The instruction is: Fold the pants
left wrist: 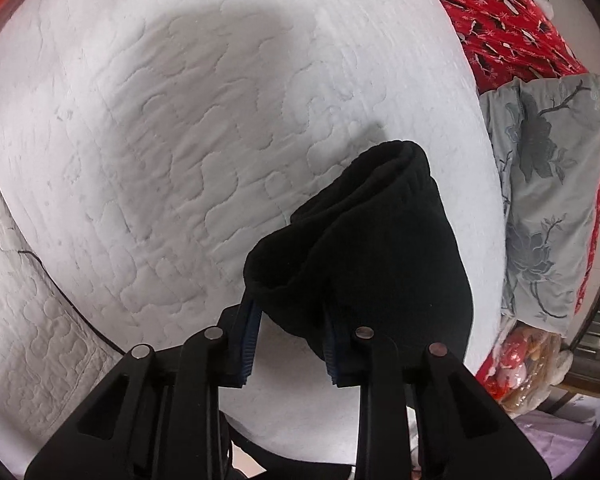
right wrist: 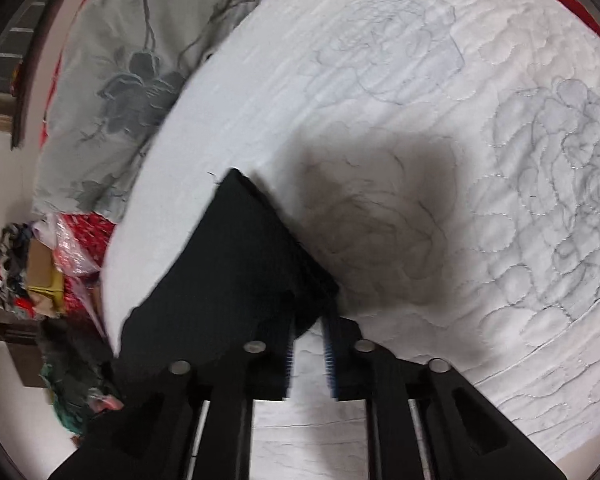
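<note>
White quilted mattress cover [left wrist: 180,140] fills most of both views, stitched in cloud-like swirls; large rose outlines [right wrist: 560,200] sewn into it in right wrist view. Grey floral-print quilt [left wrist: 548,200] bunched along mattress edge. Red patterned bedding [left wrist: 500,28] beyond grey quilt, partly under clear plastic. Plastic-wrapped bundle [left wrist: 532,372] low beside bed. Heap of mixed clothes and cardboard [right wrist: 40,280] at left of right wrist view, blurred.
</note>
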### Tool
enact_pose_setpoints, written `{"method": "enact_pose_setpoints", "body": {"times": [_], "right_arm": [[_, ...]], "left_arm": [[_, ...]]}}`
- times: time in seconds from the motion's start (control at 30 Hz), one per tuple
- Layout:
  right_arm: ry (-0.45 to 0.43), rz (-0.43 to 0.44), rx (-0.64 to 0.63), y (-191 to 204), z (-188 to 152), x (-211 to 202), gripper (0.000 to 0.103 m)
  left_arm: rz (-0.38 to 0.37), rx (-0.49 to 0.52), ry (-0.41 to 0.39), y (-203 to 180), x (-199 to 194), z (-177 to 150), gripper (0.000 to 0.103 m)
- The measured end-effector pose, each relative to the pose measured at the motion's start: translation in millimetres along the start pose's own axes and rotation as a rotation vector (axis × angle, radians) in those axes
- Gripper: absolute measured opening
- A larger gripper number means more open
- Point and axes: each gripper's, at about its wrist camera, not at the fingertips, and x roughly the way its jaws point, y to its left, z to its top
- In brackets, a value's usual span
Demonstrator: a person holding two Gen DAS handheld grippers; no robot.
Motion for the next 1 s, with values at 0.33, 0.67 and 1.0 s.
{"method": "enact_pose_setpoints", "body": {"times": [0.33, 0.67, 1.0], "right_arm": [[-0.051, 0.028, 0.0, -16, 18, -60, 0.041], [-0.001, 0.055, -0.055, -6, 42, -56, 0.049], [0.115, 0.173, -0.058, -5, 71, -13, 0.054]], "left_arm": [[-0.078, 0.166, 0.029, -67, -6, -90, 0.039], [-0.091, 0.282, 0.355, -207, 134, -247, 0.039], [-0.144, 0.164, 0.374, -240, 193, -300, 0.039]]}}
